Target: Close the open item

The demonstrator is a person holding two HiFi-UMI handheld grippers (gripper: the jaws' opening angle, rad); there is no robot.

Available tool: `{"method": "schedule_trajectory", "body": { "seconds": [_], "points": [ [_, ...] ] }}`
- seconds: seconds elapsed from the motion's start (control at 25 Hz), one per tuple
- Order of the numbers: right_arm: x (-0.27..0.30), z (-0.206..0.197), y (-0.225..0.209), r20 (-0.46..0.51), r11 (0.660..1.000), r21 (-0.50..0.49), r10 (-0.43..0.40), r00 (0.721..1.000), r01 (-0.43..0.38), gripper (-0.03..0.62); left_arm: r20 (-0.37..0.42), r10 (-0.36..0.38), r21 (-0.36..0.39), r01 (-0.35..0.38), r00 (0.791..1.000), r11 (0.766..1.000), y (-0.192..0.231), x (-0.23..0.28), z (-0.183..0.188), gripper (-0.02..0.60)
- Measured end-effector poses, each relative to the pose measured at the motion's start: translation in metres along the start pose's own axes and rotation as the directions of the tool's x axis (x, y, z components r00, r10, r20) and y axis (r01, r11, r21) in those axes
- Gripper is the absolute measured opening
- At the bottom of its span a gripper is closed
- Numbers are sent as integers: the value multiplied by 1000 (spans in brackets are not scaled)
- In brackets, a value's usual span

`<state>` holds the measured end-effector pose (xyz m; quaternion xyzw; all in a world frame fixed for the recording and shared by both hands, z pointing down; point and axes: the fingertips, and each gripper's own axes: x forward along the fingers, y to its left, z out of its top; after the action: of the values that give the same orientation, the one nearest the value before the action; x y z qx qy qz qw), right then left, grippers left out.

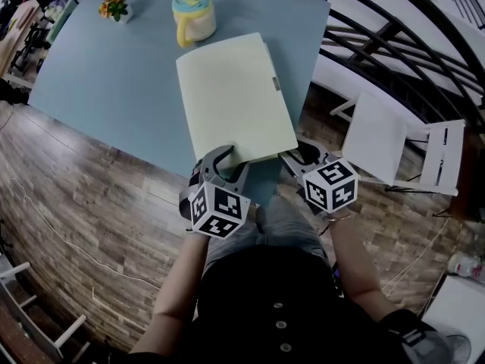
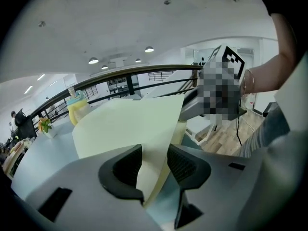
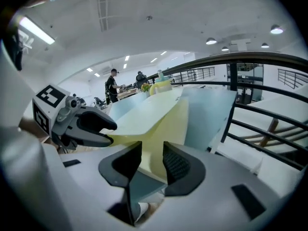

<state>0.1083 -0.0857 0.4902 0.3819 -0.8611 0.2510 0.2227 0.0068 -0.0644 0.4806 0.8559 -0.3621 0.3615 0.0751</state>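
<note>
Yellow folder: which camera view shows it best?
The head view: the whole folder lies on the table, seen from above. The left gripper view shows only a corner, between the jaws of the open left gripper; the right gripper view shows only an edge, inside the open right gripper.

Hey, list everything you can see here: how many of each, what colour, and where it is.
Table: one, blue-grey, centre.
Folder: one, pale yellow, on the table's near edge.
Lidded cup: one, yellow with a blue lid, far side of the table.
Flower pot: one, orange flowers, far left corner.
Chair: one, white, right of the table.
Railing: one, black, beyond the table at right.
Left tongs: one, grey, open, folder's edge between them.
Right tongs: one, grey, open, folder's corner between them.
</note>
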Motion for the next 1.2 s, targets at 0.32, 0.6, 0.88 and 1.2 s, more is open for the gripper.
{"method": "schedule_trajectory", "body": {
  "seconds": [0.32,0.6,0.88,1.2],
  "points": [
    [-10,28,-50,93,984,168,-79,993,62,72,-8,-5,21,6,1000,1000,-3,1,-2,175],
    [9,58,-53,141,951,295,50,989,-90,155,-12,-19,42,19,1000,999,-6,4,-6,178],
    [48,70,-53,71,948,281,135,988,-150,184,-9,-42,33,42,999,999,-5,7,-8,181],
    [68,80,-66,52,936,314,147,988,-156,179,4,-46,28,45,999,999,-6,3,-6,181]
  ]
}}
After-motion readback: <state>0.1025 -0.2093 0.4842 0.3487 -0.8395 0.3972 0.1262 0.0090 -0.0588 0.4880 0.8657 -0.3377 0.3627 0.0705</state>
